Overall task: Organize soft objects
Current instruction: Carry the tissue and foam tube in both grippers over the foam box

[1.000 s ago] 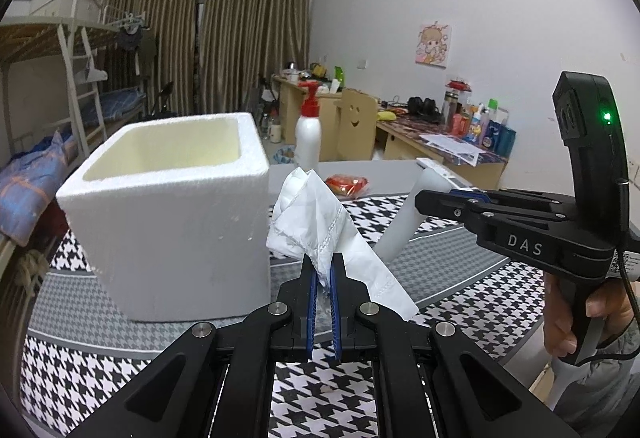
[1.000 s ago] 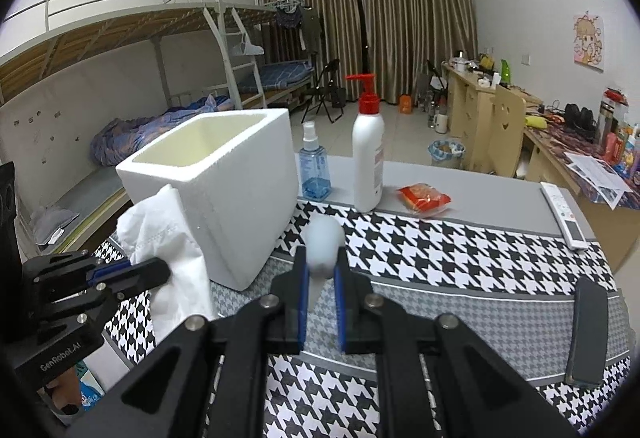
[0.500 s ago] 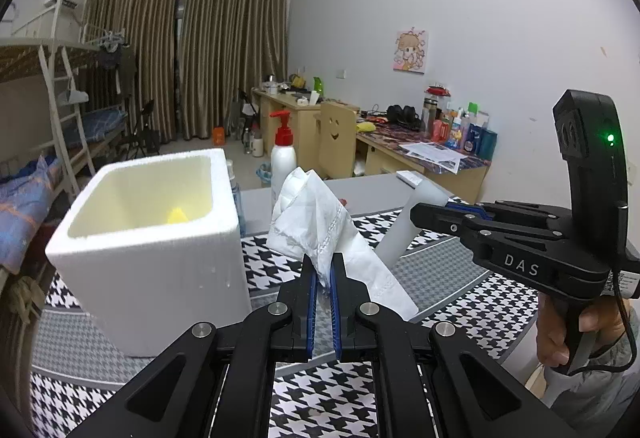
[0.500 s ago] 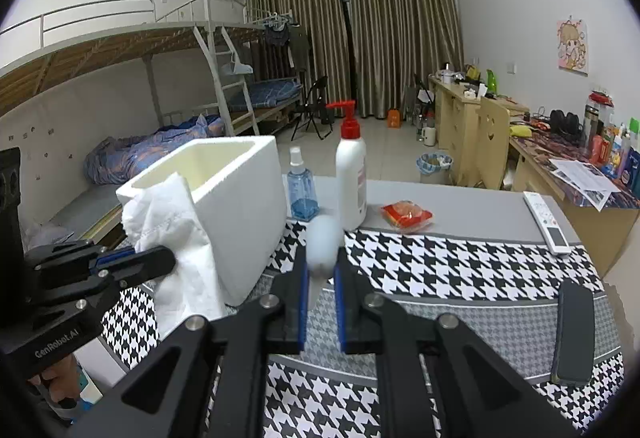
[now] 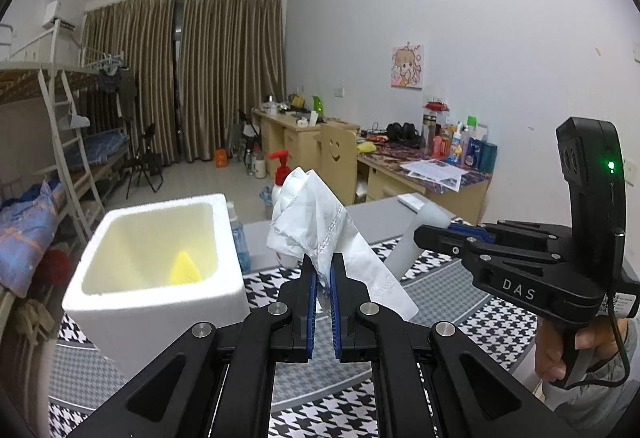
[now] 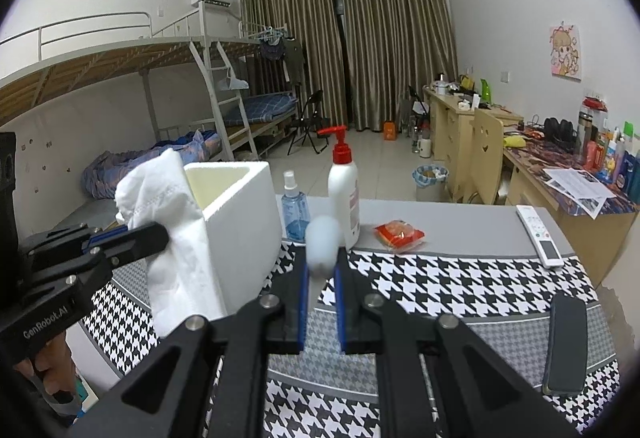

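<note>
My left gripper (image 5: 323, 270) is shut on a crumpled white tissue (image 5: 316, 222), held in the air to the right of the open white foam box (image 5: 160, 270). A yellow object (image 5: 183, 269) lies inside the box. My right gripper (image 6: 321, 270) is shut on a pale white foam cylinder (image 6: 322, 242); in the left wrist view that cylinder (image 5: 412, 238) sticks out of the right gripper (image 5: 424, 234). In the right wrist view the tissue (image 6: 164, 206) hangs in front of the box (image 6: 240, 214), held by the left gripper (image 6: 160, 234).
On the houndstooth table mat (image 6: 440, 278) stand a white pump bottle with red top (image 6: 343, 186) and a blue spray bottle (image 6: 294, 210). A red snack packet (image 6: 399, 234), a white remote (image 6: 538, 234) and a black flat object (image 6: 566, 342) lie to the right.
Both grippers have risen with their loads. The left view now looks down into the box, showing the yellow object inside. The tissue has come closer to the box's side.
</note>
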Available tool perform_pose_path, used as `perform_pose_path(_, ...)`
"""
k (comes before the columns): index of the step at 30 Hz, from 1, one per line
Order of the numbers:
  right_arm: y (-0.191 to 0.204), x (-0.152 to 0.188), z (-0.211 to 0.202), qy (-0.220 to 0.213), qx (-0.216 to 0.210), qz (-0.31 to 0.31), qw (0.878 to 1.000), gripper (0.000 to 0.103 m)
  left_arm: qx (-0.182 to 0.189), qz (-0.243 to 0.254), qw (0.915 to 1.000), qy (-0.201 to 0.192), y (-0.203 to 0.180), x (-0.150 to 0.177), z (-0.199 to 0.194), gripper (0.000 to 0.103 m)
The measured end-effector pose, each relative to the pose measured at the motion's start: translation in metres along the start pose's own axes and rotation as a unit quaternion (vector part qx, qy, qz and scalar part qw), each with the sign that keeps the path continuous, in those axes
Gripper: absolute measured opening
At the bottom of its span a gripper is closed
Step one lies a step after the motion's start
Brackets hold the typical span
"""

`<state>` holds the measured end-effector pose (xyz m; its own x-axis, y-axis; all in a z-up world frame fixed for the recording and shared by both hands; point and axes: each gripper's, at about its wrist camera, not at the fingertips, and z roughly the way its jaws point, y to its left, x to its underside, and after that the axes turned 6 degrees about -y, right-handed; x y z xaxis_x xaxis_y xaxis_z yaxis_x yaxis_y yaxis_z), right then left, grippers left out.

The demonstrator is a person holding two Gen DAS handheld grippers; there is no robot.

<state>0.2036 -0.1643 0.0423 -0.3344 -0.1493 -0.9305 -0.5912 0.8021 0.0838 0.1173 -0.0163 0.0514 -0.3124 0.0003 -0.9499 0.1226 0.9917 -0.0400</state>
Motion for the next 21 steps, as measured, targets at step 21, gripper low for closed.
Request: perform_pose_path(21, 0.017, -0.033, 0.001, -0.037, -0.007, -0.005, 0.999, 0.014, -0.031, -0.003, 0.9981, -0.053, 0.024, -0.029, -0.012, 0.006)
